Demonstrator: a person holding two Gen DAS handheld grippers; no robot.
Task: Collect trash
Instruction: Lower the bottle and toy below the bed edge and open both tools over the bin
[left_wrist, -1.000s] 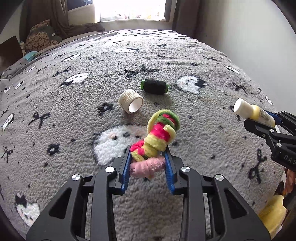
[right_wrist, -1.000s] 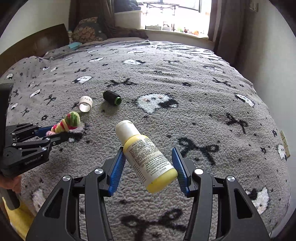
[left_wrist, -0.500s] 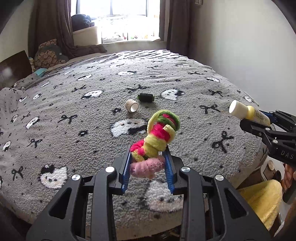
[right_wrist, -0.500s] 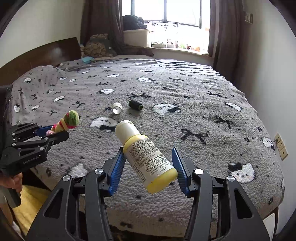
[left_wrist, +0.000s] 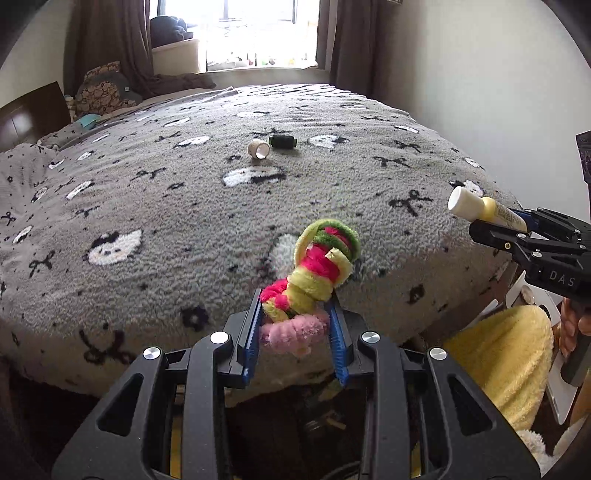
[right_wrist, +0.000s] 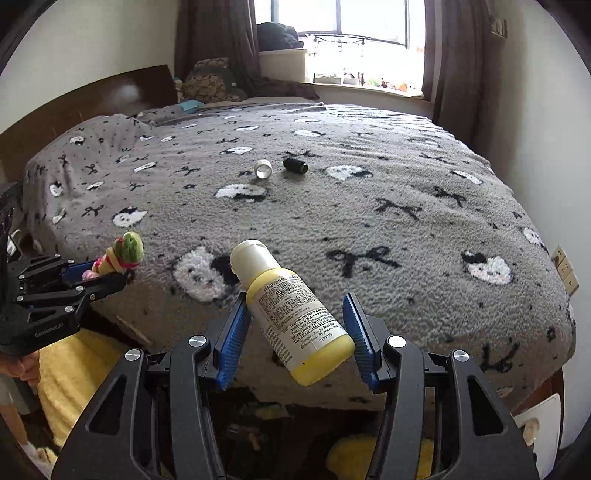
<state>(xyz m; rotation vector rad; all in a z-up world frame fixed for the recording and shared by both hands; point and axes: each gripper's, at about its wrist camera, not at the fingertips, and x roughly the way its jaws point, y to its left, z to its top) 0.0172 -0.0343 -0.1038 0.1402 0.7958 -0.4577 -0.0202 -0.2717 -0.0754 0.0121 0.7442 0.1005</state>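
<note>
My left gripper (left_wrist: 295, 328) is shut on a fuzzy bundle of pink, yellow and green pipe cleaners (left_wrist: 314, 273), held in the air off the bed's near edge. It also shows in the right wrist view (right_wrist: 118, 254). My right gripper (right_wrist: 295, 332) is shut on a yellow bottle with a white cap (right_wrist: 291, 310), also off the bed's edge; the bottle shows at the right of the left wrist view (left_wrist: 484, 208). A white tape roll (left_wrist: 258, 149) and a black spool with green ends (left_wrist: 282, 141) lie on the grey bed cover (left_wrist: 166, 206).
The bed fills both views, with a dark headboard (right_wrist: 85, 107), pillows (left_wrist: 103, 92) and a window (right_wrist: 373, 26) beyond. A wall (left_wrist: 480, 74) runs along the right side. Yellow fabric (left_wrist: 498, 362) and dark floor clutter lie below the grippers.
Both grippers have drawn back from the middle of the bed past its near edge, still holding their objects. The tape roll and spool now look farther away.
</note>
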